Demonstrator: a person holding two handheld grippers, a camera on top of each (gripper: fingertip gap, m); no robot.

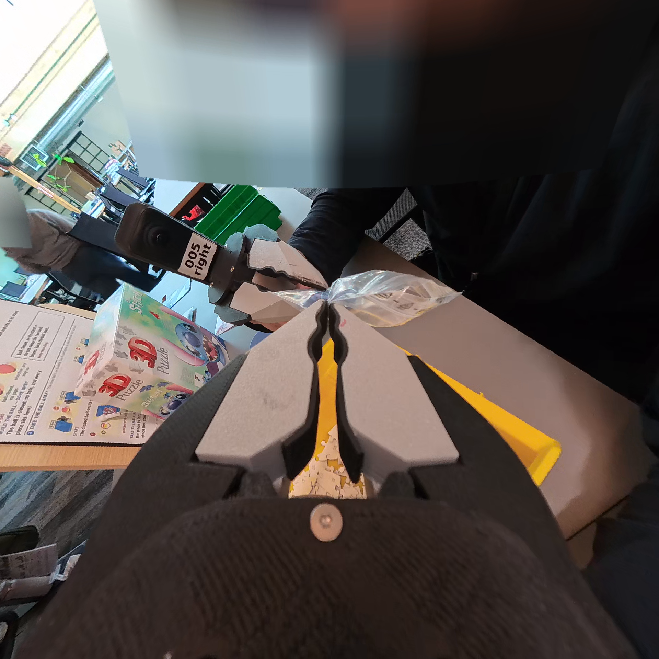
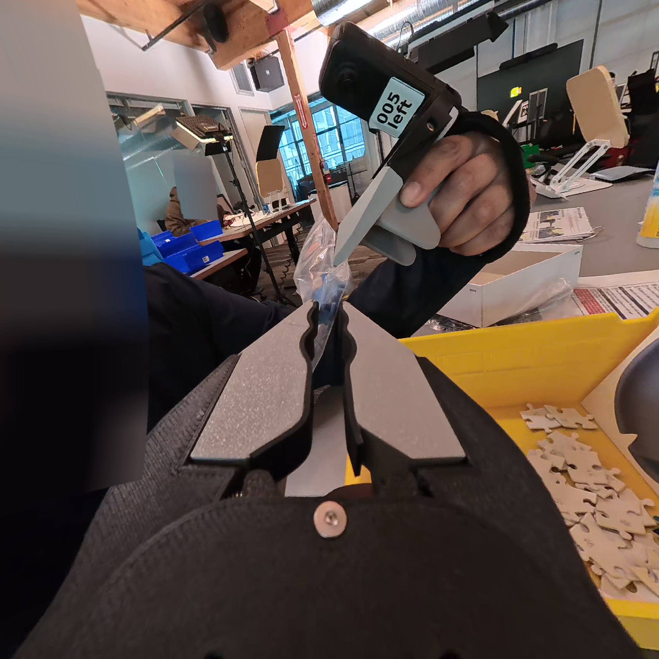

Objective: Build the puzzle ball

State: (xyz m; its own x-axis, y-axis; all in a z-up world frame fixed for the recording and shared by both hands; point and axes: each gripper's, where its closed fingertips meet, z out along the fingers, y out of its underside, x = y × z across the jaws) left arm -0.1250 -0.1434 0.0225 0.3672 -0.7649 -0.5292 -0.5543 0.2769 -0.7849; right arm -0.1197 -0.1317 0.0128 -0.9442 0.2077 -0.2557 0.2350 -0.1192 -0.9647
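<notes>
A clear plastic bag [image 1: 385,296] hangs stretched between both grippers above a yellow bin [image 1: 499,424]. My left gripper [image 1: 327,306] is shut on one part of the bag. My right gripper [image 2: 330,308] is shut on the bag [image 2: 319,256] too; blue bits show inside it near the tips. In the left wrist view the right gripper [image 1: 313,289] pinches the bag right beside my left fingertips. In the right wrist view the left gripper [image 2: 335,262], held by a hand, grips the bag just above. Several pale puzzle pieces [image 2: 585,478] lie face down in the yellow bin [image 2: 499,360].
A puzzle box [image 1: 142,360] and a printed instruction sheet [image 1: 39,374] lie left on the table. An open white box [image 2: 513,281] stands behind the bin. A person in dark clothes sits close. A grey rounded object [image 2: 638,403] sits at the bin's right. Both grippers' tips are close together, under 4 cm apart.
</notes>
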